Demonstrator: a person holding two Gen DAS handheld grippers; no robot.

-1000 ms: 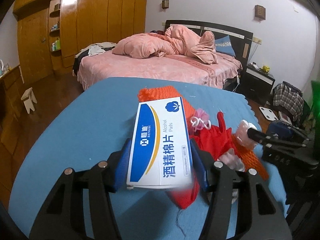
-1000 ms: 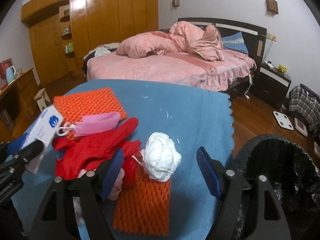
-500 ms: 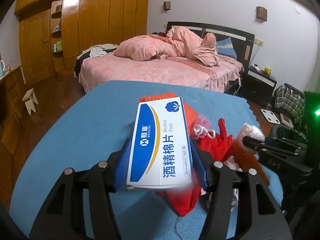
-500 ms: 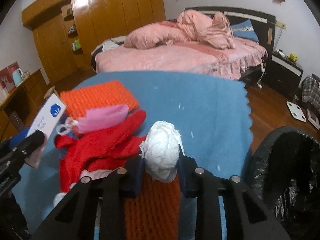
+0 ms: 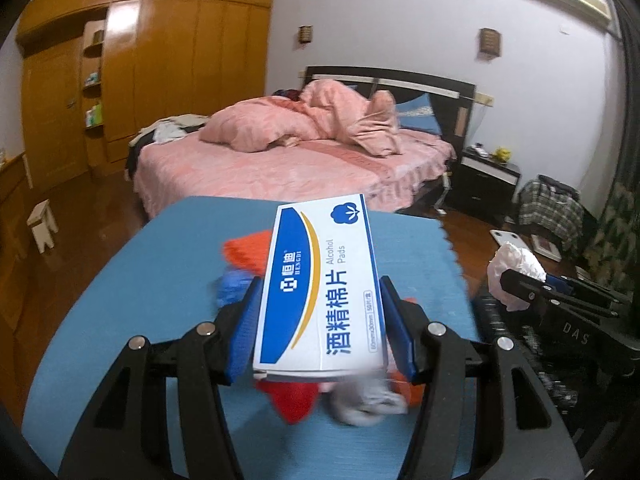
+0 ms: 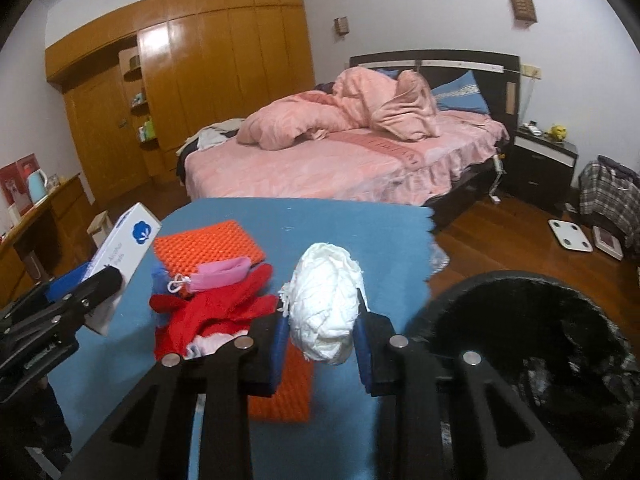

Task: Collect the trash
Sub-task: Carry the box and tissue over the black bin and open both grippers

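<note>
Both grippers loaded above the blue-clothed table (image 6: 352,224)!
Left gripper (image 5: 320,332) clamps the white-and-blue alcohol-pad box (image 5: 320,284), long axis pointing away; its underside hidden. Right gripper (image 6: 320,344) squeezes a crumpled white paper wad (image 6: 324,304), seemingly beside the black bin (image 6: 532,344).

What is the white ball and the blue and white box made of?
The white ball looks like crumpled tissue paper: matte, wrinkled, with frayed edges. The box seems to be thin printed cardboard, smooth and slightly glossy, with sharp folded edges.
</note>
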